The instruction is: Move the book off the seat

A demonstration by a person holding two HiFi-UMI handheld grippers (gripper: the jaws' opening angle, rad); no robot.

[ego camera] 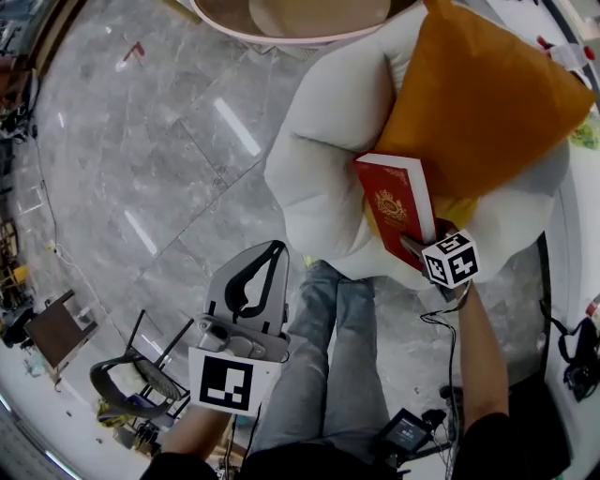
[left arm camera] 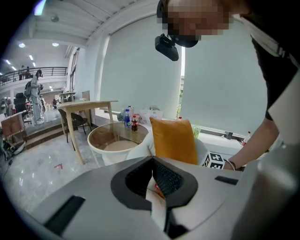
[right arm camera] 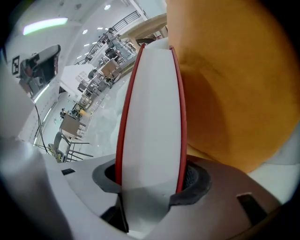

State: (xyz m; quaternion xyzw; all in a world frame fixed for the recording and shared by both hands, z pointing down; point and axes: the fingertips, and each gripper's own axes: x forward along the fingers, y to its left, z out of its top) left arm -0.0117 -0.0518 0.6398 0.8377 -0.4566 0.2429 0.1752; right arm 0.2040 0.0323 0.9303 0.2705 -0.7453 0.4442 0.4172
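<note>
A red book (ego camera: 394,202) with white page edges stands tilted at the front of a white puffy armchair (ego camera: 319,159). It leans against an orange cushion (ego camera: 478,103). My right gripper (ego camera: 417,246) is shut on the book's near end. In the right gripper view, the pads of the right gripper (right arm camera: 152,173) press both red covers of the book (right arm camera: 154,108), and the cushion (right arm camera: 225,84) lies right behind. My left gripper (ego camera: 272,251) hangs over the floor left of the chair. Its tips (left arm camera: 152,159) meet with nothing between them. The cushion (left arm camera: 173,140) shows beyond them.
A round glass-topped table (ego camera: 281,23) stands behind the armchair, with bottles (left arm camera: 131,119) on it. A wooden table (left arm camera: 86,105) stands further back. The person's legs (ego camera: 328,356) stand just in front of the seat. Black metal frames (ego camera: 131,375) lie on the marble floor (ego camera: 141,141) at lower left.
</note>
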